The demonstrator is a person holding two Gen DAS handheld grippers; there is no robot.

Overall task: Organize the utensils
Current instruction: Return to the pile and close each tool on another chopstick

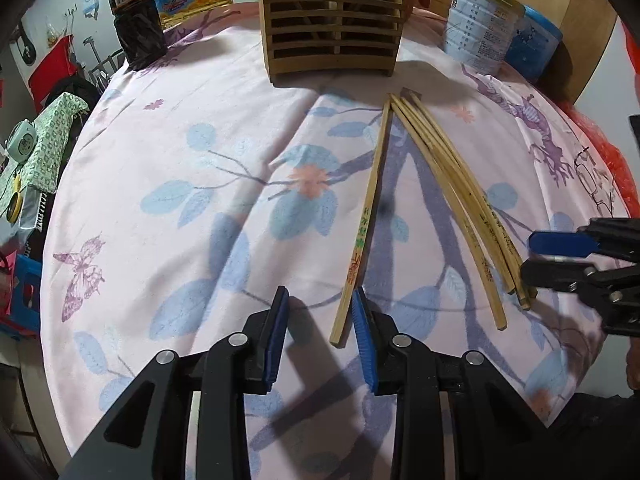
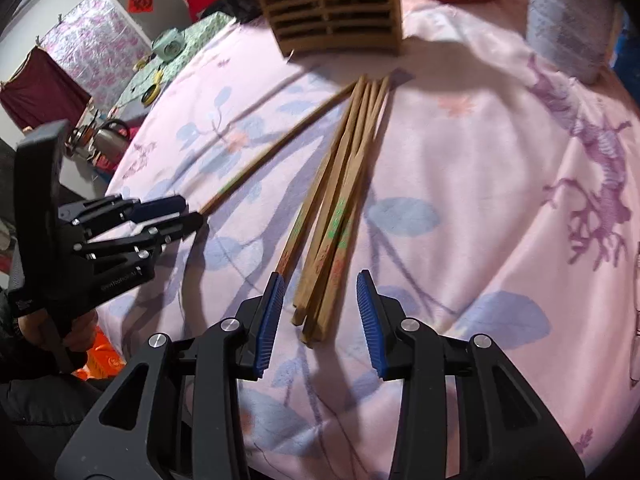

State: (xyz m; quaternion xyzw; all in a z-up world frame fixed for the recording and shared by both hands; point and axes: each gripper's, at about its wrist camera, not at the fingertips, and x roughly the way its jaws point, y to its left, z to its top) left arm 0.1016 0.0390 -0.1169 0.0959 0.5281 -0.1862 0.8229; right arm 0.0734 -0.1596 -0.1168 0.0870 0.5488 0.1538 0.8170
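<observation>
Left gripper (image 1: 320, 316) sits low at six o'clock, jaws wide and holding nothing, and the single chopstick's (image 1: 362, 236) thick end lies just outside its right pad, not between the pads. Right gripper (image 2: 320, 304) is wide too, pads either side of the bundle of chopsticks' (image 2: 340, 204) thick ends. Risk here: closing on the whole bundle could pinch several unevenly, so some roll or slip free on the soft tablecloth (image 1: 180, 200). Long axes run near to far, toward twelve, thin tips converging just short of the slatted wooden holder (image 1: 332, 28) at the far edge.
</observation>
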